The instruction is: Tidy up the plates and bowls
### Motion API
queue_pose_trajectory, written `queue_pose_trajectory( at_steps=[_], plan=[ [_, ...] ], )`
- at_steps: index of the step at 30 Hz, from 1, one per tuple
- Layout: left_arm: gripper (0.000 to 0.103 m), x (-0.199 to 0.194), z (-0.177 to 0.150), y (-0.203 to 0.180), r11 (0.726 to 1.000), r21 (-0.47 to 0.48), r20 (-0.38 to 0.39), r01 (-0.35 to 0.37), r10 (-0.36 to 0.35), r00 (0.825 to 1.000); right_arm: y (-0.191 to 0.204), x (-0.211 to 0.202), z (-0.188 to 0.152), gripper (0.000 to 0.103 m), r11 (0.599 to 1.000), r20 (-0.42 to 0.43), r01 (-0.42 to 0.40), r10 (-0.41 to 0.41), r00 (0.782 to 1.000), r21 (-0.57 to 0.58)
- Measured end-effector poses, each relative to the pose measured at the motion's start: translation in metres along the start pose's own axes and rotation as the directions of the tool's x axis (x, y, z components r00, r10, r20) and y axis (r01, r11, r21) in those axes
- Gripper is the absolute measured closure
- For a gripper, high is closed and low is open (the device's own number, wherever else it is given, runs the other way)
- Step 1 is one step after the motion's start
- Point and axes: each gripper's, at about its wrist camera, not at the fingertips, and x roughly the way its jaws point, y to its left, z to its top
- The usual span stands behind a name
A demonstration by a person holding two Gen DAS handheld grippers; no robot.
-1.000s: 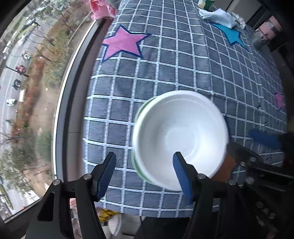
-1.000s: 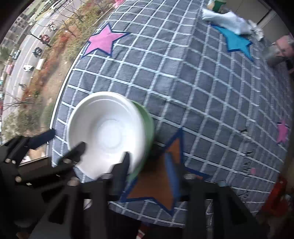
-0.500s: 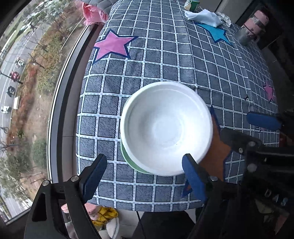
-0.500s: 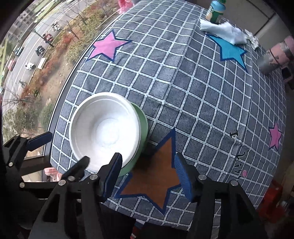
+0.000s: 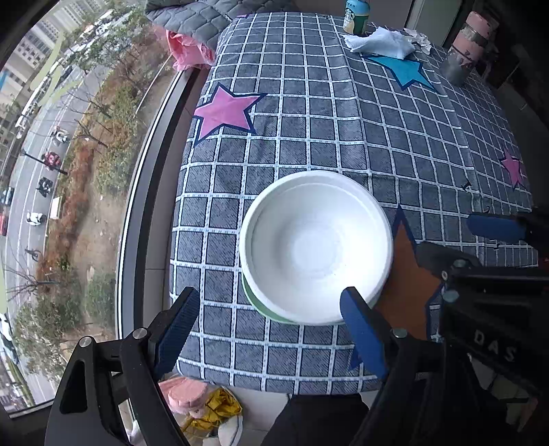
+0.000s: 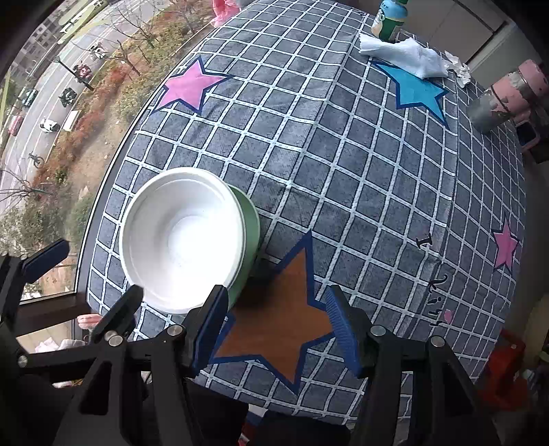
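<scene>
A white bowl sits nested in a green bowl on the checked tablecloth near the table's front left corner. The stack also shows in the right wrist view, white bowl inside the green bowl. My left gripper is open and empty, held above and in front of the stack. My right gripper is open and empty over the orange star, to the right of the stack.
The table edge runs just in front. A window lies to the left. At the far end stand a bottle, a crumpled white cloth and a pink-and-grey flask.
Both grippers have pulled back and up from the bowl stack, which now looks smaller. The bowls have stayed in place.
</scene>
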Motion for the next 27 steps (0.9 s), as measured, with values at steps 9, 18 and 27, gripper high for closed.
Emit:
queue_pose_trajectory(
  at_steps=[9, 18, 27],
  plan=[
    [0.017, -0.016, -0.004, 0.014, 0.994, -0.076, 0.005, 0.072, -0.072, 0.997, -0.007, -0.003, -0.001, 0.042, 1.000, 0.006, 0.011, -0.011, 1.000, 0.012],
    [0.017, -0.015, -0.005, 0.027, 0.984, -0.144, -0.029, 0.101, -0.106, 0.994, -0.002, -0.003, -0.003, 0.042, 1.000, 0.014, 0.021, -0.021, 1.000, -0.009],
    [0.017, -0.017, -0.002, 0.021, 0.988, -0.117, -0.016, 0.104, -0.106, 0.994, 0.000, -0.002, -0.003, 0.042, 1.000, 0.013, 0.022, -0.021, 1.000, -0.020]
  ],
)
